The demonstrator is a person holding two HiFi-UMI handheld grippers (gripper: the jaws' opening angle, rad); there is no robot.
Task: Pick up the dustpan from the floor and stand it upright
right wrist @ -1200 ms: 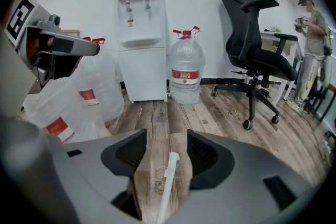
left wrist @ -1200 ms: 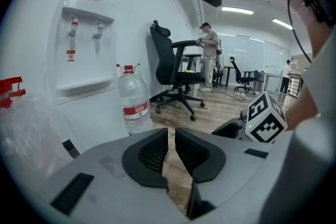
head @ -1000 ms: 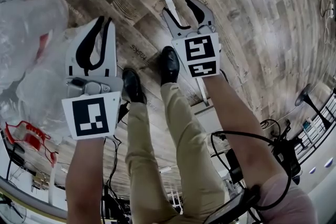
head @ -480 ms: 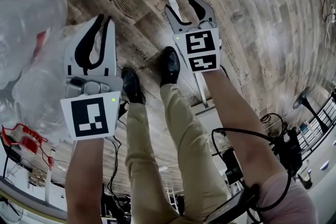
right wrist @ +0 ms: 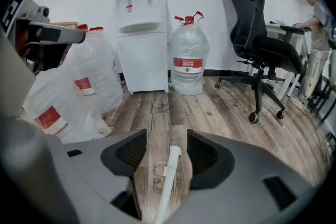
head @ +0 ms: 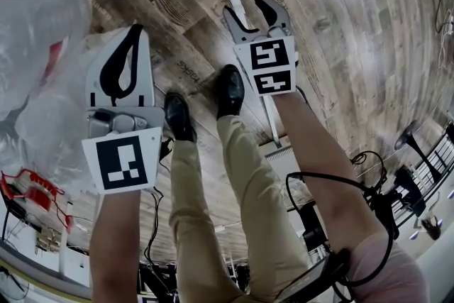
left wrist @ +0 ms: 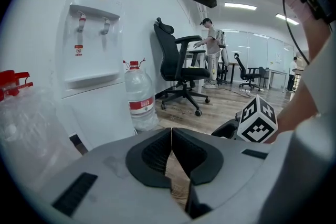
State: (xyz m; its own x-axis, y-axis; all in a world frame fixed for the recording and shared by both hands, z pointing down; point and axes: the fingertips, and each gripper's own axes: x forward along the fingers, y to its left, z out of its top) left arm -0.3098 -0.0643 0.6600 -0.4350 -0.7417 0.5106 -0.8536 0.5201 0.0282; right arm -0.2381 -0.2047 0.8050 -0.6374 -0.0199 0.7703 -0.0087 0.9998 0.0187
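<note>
Two hand-held grippers sit nearest me. The left hand-held gripper [head: 135, 30] [left wrist: 171, 131] has its jaws pressed together at the tips with nothing in them; only floor planks show through the slit below the pads. The right hand-held gripper [head: 242, 5] [right wrist: 167, 140] has its jaws spread wide and grips nothing. In the right gripper view the dustpan's white handle [right wrist: 169, 176] runs up the middle of that gap, with a strip of bare plank on either side and neither pad touching it.

From the head view, the handle [head: 270, 117] lies flat on the wooden floor [head: 340, 25], passing under the right gripper's marker cube, its far tip poking out just past the jaws. I cannot make out the pan end. My two black shoes [head: 177, 116] stand between the grippers, the right one just beside the handle.

Further out, clear water jugs [head: 42, 32] [right wrist: 84, 76] crowd the left gripper's side, while the planks to the right of the right gripper lie open. Beyond stand a full bottle [right wrist: 188, 60], a white water dispenser [right wrist: 140, 29] against the wall, and a black office chair [right wrist: 260, 34], with open floor in front of them.
</note>
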